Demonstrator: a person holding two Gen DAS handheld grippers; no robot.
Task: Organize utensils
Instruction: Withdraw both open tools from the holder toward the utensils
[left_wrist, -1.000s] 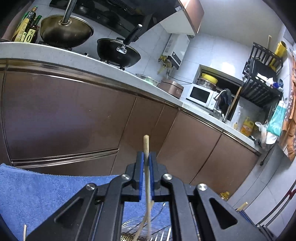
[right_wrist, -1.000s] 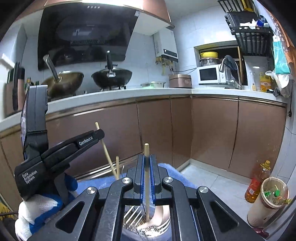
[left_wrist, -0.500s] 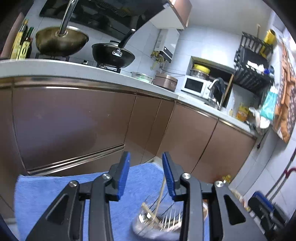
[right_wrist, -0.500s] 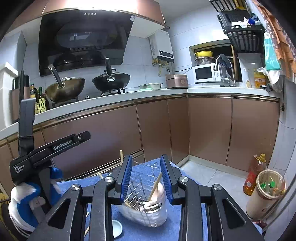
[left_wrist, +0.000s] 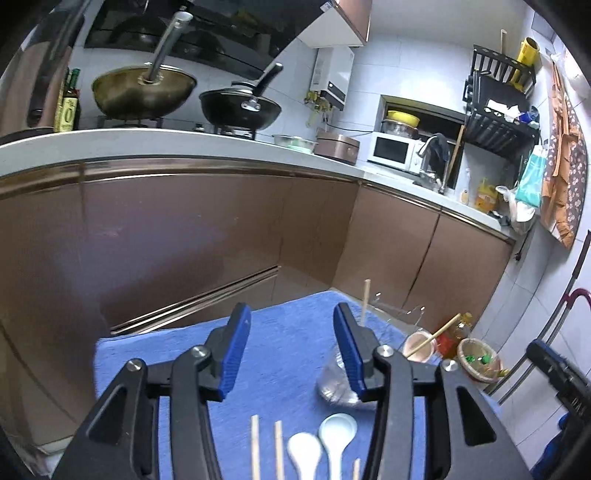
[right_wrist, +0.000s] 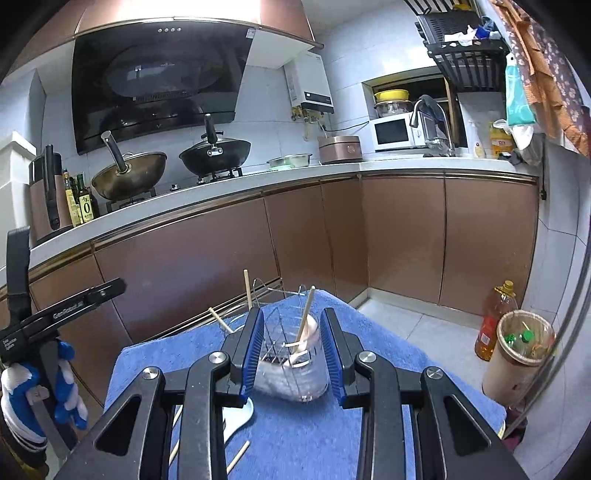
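A small kitchen: brown cabinet fronts under a pale countertop, ahead of both grippers. A blue towel-covered table lies below them. The left gripper is opening, nothing between its jaws; two white ceramic spoons lie just beneath. The right gripper stands released, framing the wire utensil holder beyond, wooden chopsticks standing inside.

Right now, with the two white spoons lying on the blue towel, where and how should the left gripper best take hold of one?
Probably the handle of the left white spoon, from above: the bowl is broad and the spoon lies flat on the blue towel. The left gripper, opening, holds nothing.
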